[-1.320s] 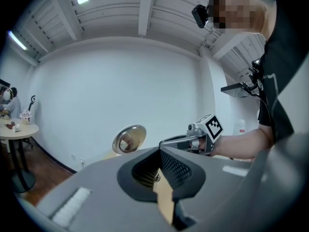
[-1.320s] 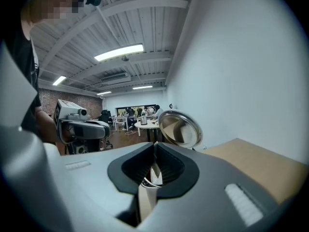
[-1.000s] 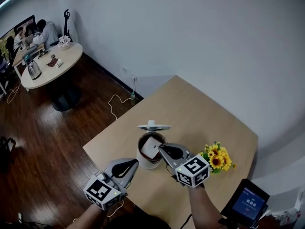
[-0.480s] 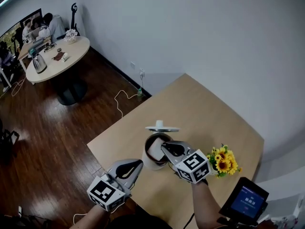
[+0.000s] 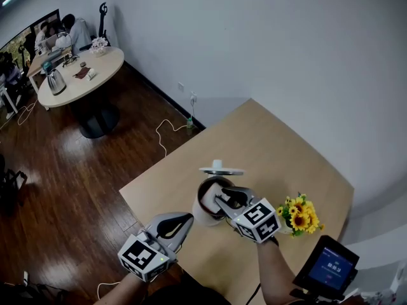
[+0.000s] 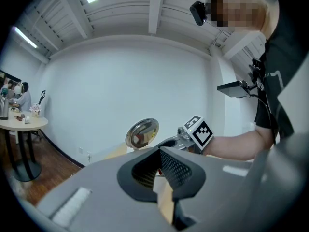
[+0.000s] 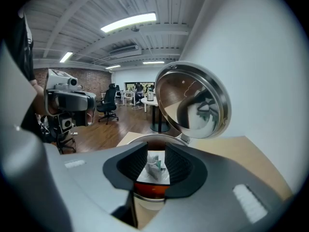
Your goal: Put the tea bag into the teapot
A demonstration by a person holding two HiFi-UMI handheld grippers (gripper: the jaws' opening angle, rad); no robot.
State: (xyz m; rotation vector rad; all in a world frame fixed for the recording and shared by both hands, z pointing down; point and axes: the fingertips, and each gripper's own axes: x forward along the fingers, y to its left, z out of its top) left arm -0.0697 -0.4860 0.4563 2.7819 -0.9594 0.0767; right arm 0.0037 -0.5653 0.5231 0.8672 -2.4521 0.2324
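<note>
A white teapot [image 5: 202,213] stands on the tan table [image 5: 286,164], near its left front edge, with its steel lid [image 5: 220,170] hinged up and open. My right gripper [image 5: 220,201] hovers over the pot's mouth, shut on a white tea bag [image 7: 155,167] pinched between its pads. In the right gripper view the reddish-brown inside of the pot [image 7: 150,190] lies right under the bag, and the lid [image 7: 193,103] stands up behind it. My left gripper [image 5: 183,220] waits left of the pot, shut and empty [image 6: 158,170].
A bunch of sunflowers [image 5: 299,213] stands just right of my right gripper. A dark tablet [image 5: 327,267] sits at the table's near right corner. The table's left edge [image 5: 149,180] drops to wooden floor with a white cable [image 5: 166,132]. A round table [image 5: 79,75] stands far left.
The right gripper has lowered the tea bag towards the teapot's mouth, so less of the bag shows from above. The left gripper has kept its place beside the pot.
</note>
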